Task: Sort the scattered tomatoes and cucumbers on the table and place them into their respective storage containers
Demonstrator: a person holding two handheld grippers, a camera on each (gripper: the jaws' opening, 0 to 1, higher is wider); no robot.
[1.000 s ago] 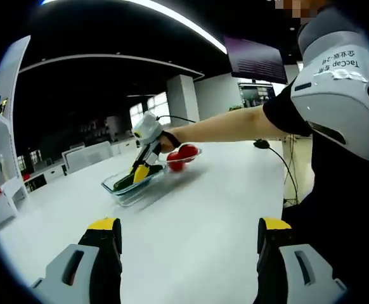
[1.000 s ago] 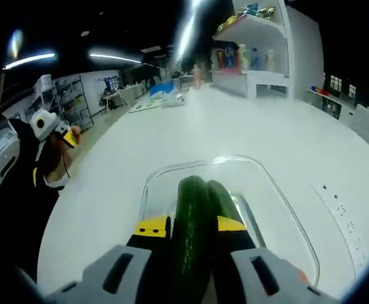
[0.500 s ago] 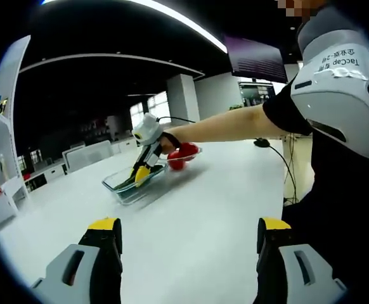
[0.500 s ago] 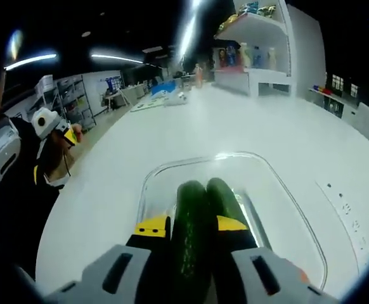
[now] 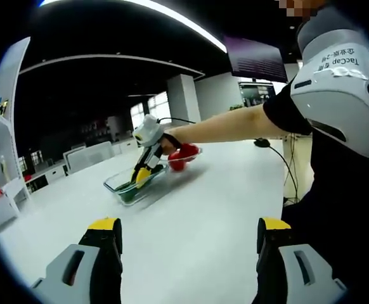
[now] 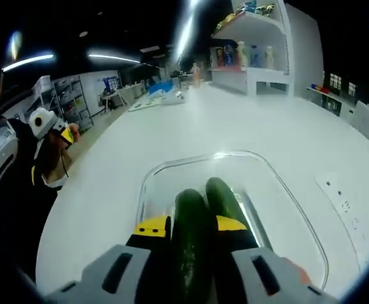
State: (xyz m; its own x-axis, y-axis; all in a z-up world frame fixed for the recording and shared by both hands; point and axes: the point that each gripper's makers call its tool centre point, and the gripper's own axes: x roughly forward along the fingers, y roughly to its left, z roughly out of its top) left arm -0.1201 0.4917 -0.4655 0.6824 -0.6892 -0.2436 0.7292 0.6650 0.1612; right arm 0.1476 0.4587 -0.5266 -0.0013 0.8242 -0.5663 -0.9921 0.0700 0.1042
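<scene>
My right gripper is shut on a dark green cucumber, holding it low inside a clear cucumber container. A second cucumber lies in that container, touching the held one on its right. In the left gripper view the right gripper reaches into the same container, and red tomatoes sit in a second clear container just behind it. My left gripper hovers open over the white table with nothing between its jaws; it also appears far left as the left gripper.
A white shelf with bottles stands past the table's far side. A black cable trails off the table's right edge. The person's body and a white housing fill the right of the left gripper view.
The right gripper has sunk lower into the container with the cucumber, beside the one lying there. The left gripper has stayed where it was.
</scene>
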